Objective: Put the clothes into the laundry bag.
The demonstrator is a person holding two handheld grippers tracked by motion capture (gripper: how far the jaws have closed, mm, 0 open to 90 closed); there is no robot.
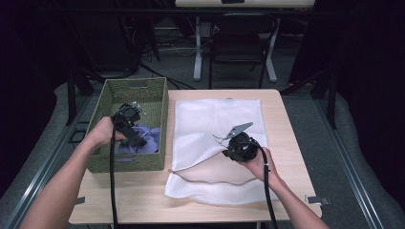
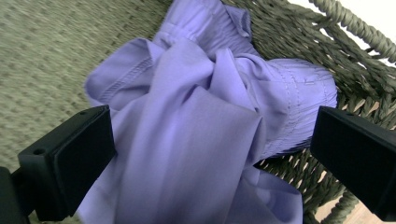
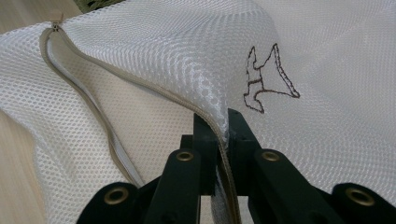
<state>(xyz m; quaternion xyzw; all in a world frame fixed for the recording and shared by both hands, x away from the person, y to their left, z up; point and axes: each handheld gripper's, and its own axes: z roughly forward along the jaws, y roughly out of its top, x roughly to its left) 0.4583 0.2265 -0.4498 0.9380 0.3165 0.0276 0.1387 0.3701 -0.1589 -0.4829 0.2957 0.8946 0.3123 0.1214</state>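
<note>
A white mesh laundry bag (image 1: 210,143) lies on the wooden table (image 1: 282,124), its beige zipper (image 3: 84,98) undone. My right gripper (image 3: 223,126) is shut on the bag's zipper edge and lifts it, so the mouth gapes; in the high view this gripper (image 1: 229,147) sits at the bag's middle. A crumpled purple garment (image 2: 201,116) lies inside the green woven basket (image 1: 157,90) at the left. My left gripper (image 2: 210,149) hangs open just above the cloth, one jaw on each side of it; from above this gripper (image 1: 136,138) is inside the basket.
A dark embroidered mark (image 3: 266,79) sits on the mesh near my right jaws. The basket wall (image 2: 327,51) rises close behind the garment. Bare table shows in front of the basket and bag. A chair (image 1: 239,38) stands beyond the table.
</note>
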